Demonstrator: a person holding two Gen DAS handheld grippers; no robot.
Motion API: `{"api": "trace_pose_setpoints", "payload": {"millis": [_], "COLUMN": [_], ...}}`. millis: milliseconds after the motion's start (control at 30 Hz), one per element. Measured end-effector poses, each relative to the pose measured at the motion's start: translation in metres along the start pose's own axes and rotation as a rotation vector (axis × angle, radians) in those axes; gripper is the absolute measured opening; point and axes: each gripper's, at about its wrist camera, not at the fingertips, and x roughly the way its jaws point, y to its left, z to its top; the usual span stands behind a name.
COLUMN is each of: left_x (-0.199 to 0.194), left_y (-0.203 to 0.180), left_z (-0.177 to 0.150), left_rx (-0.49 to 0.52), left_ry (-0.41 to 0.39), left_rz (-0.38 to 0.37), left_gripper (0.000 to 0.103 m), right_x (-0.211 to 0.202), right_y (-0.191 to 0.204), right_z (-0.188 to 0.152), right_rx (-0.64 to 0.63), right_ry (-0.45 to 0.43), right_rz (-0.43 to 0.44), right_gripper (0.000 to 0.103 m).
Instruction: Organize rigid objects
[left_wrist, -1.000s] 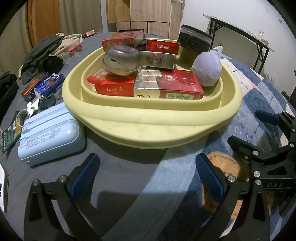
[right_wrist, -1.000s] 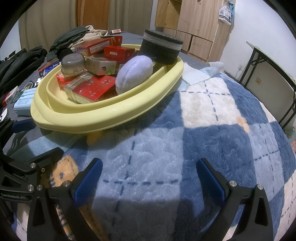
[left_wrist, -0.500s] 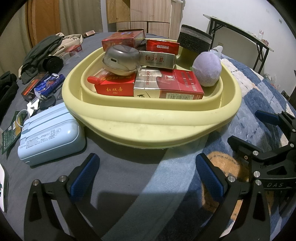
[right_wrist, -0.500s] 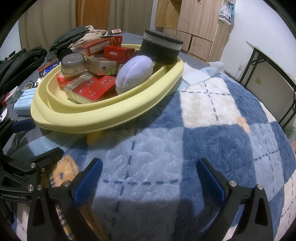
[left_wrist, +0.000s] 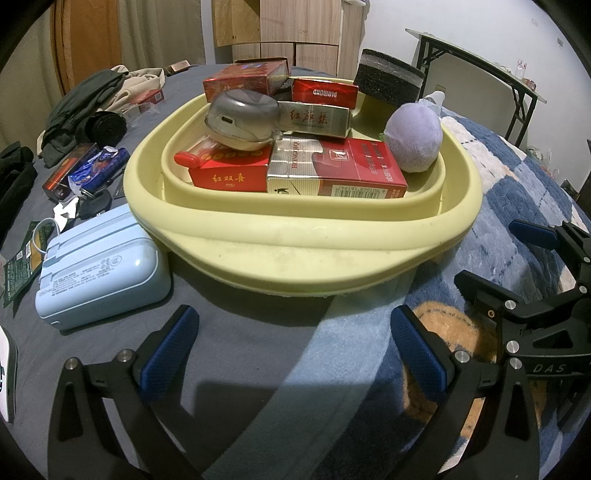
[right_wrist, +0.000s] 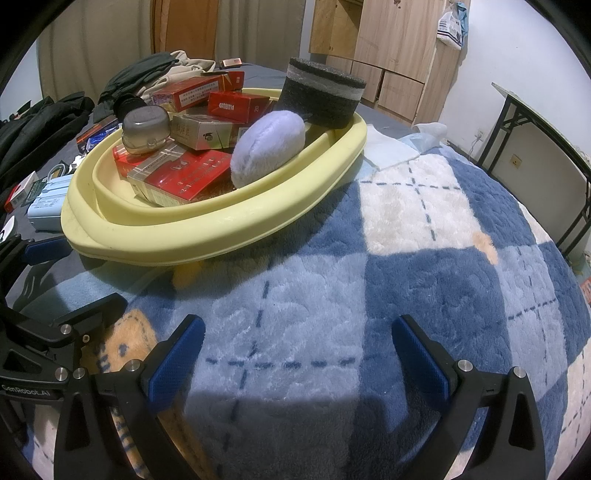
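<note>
yellow basin (left_wrist: 295, 251) sits on the bed, half on grey sheet (left_wrist: 229, 332), half on blue plaid blanket (right_wrist: 424, 258). inside: red packs (left_wrist: 336, 170) stacked flat, grey case (left_wrist: 242, 120) on top of them, lilac puff (left_wrist: 413, 136) against the right wall, dark foam block (left_wrist: 388, 81) on the far rim. pale blue box (left_wrist: 99, 266) lies just beside the basin's left edge. left gripper (left_wrist: 295, 350) spread wide, holding nothing, near the basin's front. right gripper (right_wrist: 297, 354) likewise wide and empty over the blanket. clothes (left_wrist: 85, 103) piled far left.
</note>
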Motion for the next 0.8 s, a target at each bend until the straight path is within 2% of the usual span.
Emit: {"api": "trace_pose_setpoints", "payload": {"millis": [800], "left_x": [0.001], "left_y": [-0.0009], "left_z": [-0.0016], "left_rx": [-0.001], "left_ry": [-0.003], "left_rz": [-0.003], "left_gripper": [0.103], "right_x": [0.0002], "right_y": [-0.0006], "right_z": [-0.0001], "right_rx": [0.002], "right_ry": [0.001], "right_rz": [0.002], "right_gripper": [0.103]}}
